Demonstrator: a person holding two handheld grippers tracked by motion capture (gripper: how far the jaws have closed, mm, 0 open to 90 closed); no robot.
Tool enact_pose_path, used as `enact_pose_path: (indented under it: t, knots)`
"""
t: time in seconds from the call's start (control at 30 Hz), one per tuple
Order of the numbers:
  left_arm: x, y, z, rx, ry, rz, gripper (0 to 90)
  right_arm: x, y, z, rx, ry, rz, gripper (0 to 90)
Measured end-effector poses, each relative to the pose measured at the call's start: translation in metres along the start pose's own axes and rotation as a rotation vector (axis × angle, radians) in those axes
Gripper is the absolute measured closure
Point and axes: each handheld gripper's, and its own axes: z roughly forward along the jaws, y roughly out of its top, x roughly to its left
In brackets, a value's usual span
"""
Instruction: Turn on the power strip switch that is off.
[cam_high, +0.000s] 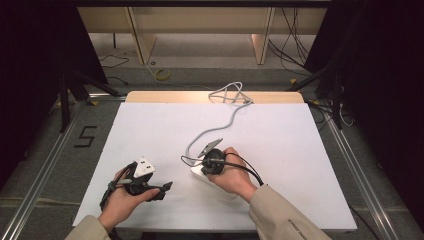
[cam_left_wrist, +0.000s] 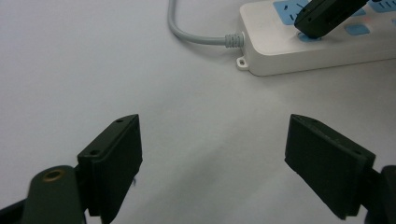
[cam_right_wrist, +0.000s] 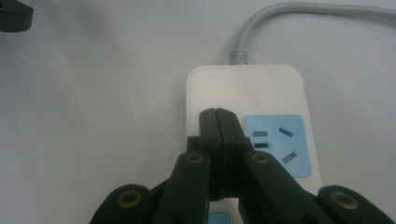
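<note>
A white power strip with blue sockets lies on the white table, its grey cable curling off to the far edge. My right gripper is shut with nothing between its jaws. Its tips rest on the strip's top, just beside the end socket. From the left gripper view those tips press down on the strip near a blue socket. My left gripper stands open over bare table, a short way in front of the strip's cable end. In the high view it sits at the near left.
The white sheet covers the table, with a strip of bare wood along its far edge. The grey cable bunches in loops at that edge. Beyond the table are floor, cables and dark stands.
</note>
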Motion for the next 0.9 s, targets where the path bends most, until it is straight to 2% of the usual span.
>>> enact_pose_path:
  t: [0.23, 0.47, 0.9]
  knots:
    - [0.0, 0.0, 0.0, 0.001, -0.001, 0.0, 18.6, -0.001, -0.001, -0.003, -0.012, -0.016, -0.015, 90.0]
    - [0.0, 0.0, 0.0, 0.0, -0.001, -0.001, 18.6, -0.005, -0.001, -0.007, -0.042, -0.014, 0.011, 90.0]
    - [0.0, 0.0, 0.001, 0.002, -0.001, -0.001, 18.6, -0.01, -0.004, -0.017, -0.095, -0.017, 0.025, 87.6]
